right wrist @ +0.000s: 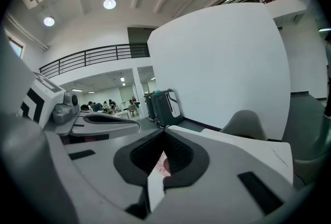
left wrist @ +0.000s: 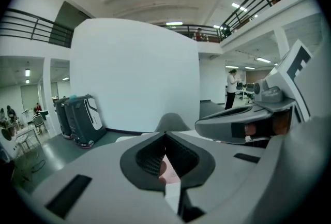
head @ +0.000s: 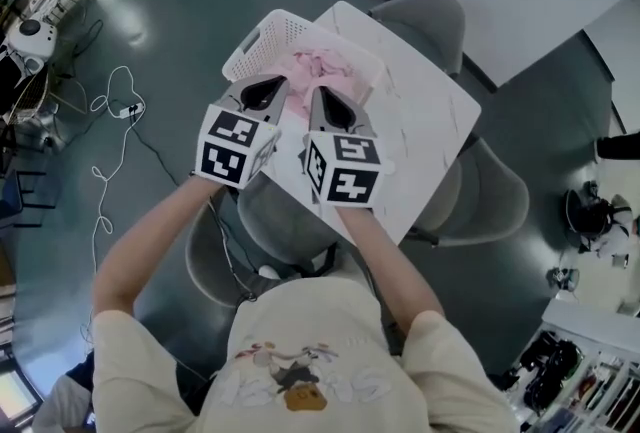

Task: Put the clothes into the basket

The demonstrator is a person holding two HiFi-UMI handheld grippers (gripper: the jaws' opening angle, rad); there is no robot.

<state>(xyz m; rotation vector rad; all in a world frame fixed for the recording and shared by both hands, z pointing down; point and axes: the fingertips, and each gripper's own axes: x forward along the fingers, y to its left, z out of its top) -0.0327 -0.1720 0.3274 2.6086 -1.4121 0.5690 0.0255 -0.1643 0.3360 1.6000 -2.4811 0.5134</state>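
The jaws of the left gripper [head: 263, 93] and of the right gripper [head: 328, 102] are both closed tip to tip. Each gripper view shows only a sliver of pink through the hollow behind the tips, and it seems to lie beyond the jaws, not pinched between them. The two grippers hang side by side above the white slatted plastic basket [head: 262, 29]. The crumpled pink clothes [head: 322, 67] already lie inside it, so the task looks close to done. The basket sits at the far left corner of the white marble-patterned counter [head: 432, 111], with its rim at or just past the edge. This is probably the main risk: a light basket there could slide or tip to the floor if a gripper knocks its wall. If a fold has caught on a jaw tip, pulling away could drag the clothes back out. The grippers are also near enough to bump each other.
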